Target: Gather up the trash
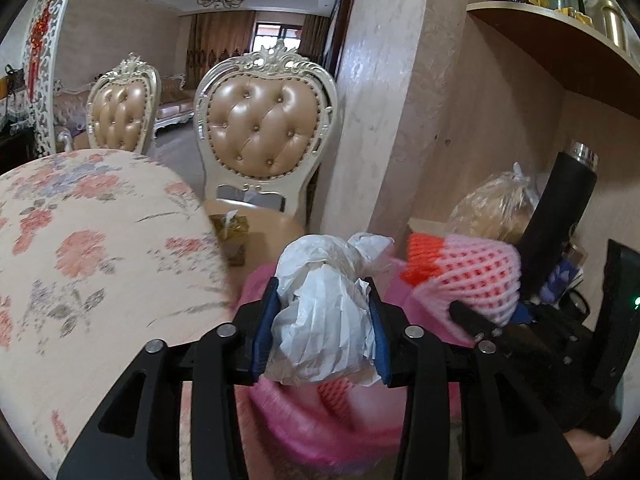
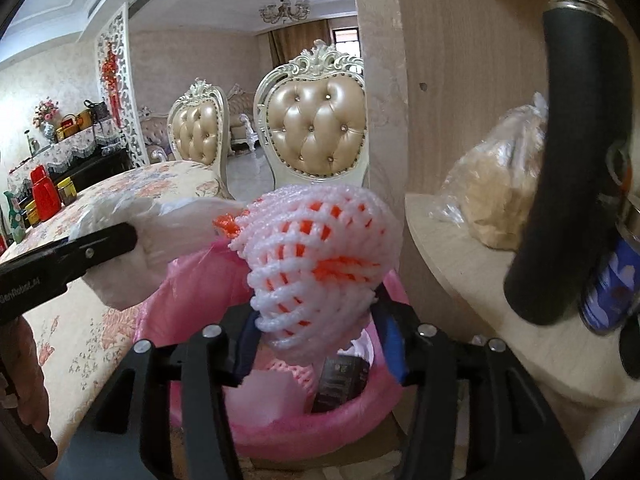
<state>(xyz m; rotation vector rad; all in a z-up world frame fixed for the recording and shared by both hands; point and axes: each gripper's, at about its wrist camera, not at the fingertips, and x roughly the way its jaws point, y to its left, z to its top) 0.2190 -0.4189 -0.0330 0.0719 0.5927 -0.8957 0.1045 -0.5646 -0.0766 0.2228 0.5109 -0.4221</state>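
My left gripper [image 1: 324,316] is shut on a crumpled white plastic bag [image 1: 324,312] and holds it above a bin lined with a pink bag [image 1: 288,420]. My right gripper [image 2: 320,320] is shut on a pink-and-orange foam fruit net [image 2: 320,256] and holds it over the same pink-lined bin [image 2: 280,420]. The bin holds another foam net, white paper and a dark packet [image 2: 340,376]. The right gripper with the net shows in the left wrist view [image 1: 468,276]. The left gripper with the white bag shows in the right wrist view [image 2: 132,240].
A floral-cloth table [image 1: 80,248] lies to the left. Two tufted chairs [image 1: 264,128] stand behind. To the right, a shelf [image 2: 480,264] holds a bag of beige food [image 2: 492,196], a black flask [image 2: 576,152] and a blue can [image 2: 612,284]. Jars stand on the table's far left [image 2: 44,196].
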